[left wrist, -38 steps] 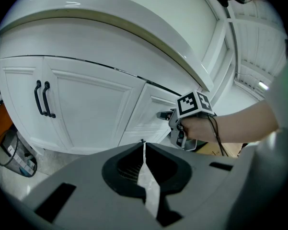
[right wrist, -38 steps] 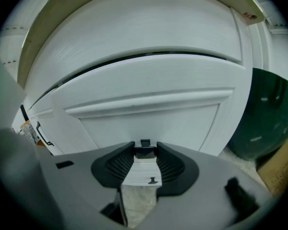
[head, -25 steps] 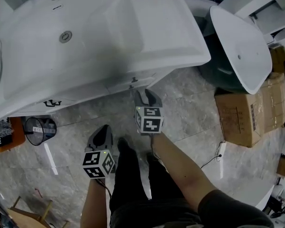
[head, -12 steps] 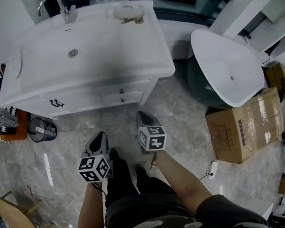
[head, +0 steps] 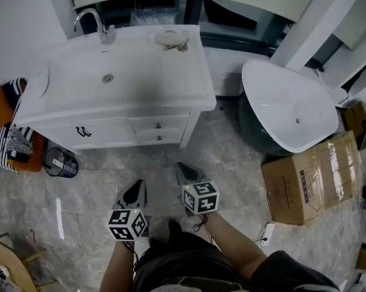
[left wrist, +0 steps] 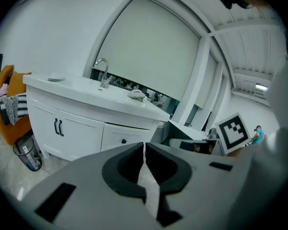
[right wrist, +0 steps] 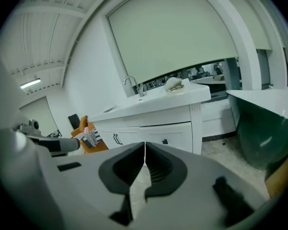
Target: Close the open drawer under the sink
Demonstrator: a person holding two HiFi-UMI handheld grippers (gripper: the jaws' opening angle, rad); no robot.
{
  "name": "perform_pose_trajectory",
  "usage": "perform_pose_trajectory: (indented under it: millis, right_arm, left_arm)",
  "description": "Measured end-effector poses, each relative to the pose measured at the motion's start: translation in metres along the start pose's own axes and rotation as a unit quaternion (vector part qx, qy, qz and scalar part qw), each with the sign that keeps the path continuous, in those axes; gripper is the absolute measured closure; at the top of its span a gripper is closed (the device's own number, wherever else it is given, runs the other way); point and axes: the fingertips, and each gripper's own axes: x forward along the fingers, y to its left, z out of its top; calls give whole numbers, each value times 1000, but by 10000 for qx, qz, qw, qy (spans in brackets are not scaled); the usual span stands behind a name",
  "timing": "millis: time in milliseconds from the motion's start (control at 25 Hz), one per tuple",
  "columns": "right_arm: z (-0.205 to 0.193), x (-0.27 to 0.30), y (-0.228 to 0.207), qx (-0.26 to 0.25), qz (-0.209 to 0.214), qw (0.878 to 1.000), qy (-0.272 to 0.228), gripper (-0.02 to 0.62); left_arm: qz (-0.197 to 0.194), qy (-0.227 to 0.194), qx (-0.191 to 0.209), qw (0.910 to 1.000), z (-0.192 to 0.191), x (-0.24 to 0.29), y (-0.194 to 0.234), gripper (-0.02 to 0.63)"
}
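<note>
- Standing well back from the sink cabinet in the head view, the left gripper and right gripper hang over the floor. The drawer sits flush in the cabinet front, apart from both.
- Left gripper view: jaws pressed together, nothing between them; drawer ahead.
- Right gripper view: jaws fully together, empty; drawer ahead.

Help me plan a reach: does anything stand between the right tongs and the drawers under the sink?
Nothing visible does. Only bare floor lies between the right tongs and the drawers. The wire bin stands off to the left, clear of that path.
</note>
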Motion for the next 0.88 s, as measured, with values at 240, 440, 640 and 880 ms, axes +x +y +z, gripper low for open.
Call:
perform_pose_trajectory:
  millis: [240, 440, 640, 880]
  right_arm:
    - [-27, -47, 9, -66, -76, 9998, 164, 569]
    - [-49, -89, 34, -22, -175, 9997, 148, 569]
    - [-53, -121, 85, -302, -20, 9995, -54, 569]
    - [-55, -162, 150, -550, 163, 9977, -365, 569]
  left_arm:
    - [71, -223, -106, 9997, 4, -43, -7, 583]
    - [202, -416, -206, 9987, -7, -103, -6, 583]
    - [241, -612, -137, 9977, -19, -165, -11, 583]
    - [189, -805, -31, 9966, -37, -237, -20, 583]
